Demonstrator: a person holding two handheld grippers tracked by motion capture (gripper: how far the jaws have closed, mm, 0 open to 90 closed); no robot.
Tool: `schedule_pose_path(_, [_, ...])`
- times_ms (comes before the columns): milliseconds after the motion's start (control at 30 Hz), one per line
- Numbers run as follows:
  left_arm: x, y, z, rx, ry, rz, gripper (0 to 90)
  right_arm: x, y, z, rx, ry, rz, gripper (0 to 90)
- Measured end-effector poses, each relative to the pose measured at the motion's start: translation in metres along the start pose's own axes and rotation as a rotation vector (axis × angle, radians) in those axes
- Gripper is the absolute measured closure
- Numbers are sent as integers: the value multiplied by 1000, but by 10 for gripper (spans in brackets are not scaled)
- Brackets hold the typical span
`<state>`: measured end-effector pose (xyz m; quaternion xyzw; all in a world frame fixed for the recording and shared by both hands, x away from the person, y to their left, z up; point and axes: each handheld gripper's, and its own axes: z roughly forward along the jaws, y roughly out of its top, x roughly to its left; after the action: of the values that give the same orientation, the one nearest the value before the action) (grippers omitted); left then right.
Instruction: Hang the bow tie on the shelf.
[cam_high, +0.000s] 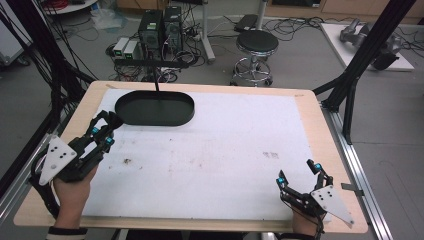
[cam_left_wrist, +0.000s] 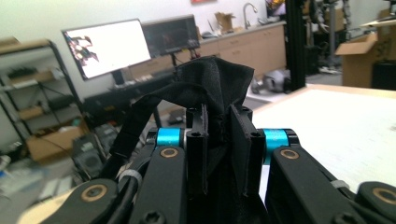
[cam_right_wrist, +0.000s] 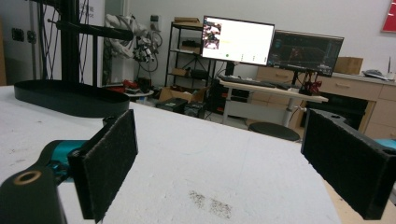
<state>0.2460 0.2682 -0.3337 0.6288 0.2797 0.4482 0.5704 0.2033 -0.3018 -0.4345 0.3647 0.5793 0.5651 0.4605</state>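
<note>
I have the left gripper (cam_left_wrist: 218, 140) clenched on a black cloth (cam_left_wrist: 212, 81), lifted just beside the black tray (cam_high: 155, 108); my right gripper (cam_high: 299, 175) rests released, well apart, near the table's edge

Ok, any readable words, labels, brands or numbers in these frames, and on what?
None can be read.
Lit monitor: text too small and blurred.
Dark monitor: graphics only, blurred.
Red sign: cut off, nothing legible.
Black tray, black cloth, grippers: no markings visible.
</note>
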Motion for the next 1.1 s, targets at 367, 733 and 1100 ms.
schedule_pose_path(367, [17,11,20,-96,94,22,770,-1,-1,0,-7,1,3,99])
schedule_pose_path(733, [39,16,56,-176,125,8,770,0,-1,3,-5,7,13,99])
schedule_pose_path(1100, [65,4,99,-166,165,-7,771,1,-1,5,-10,18,13,99])
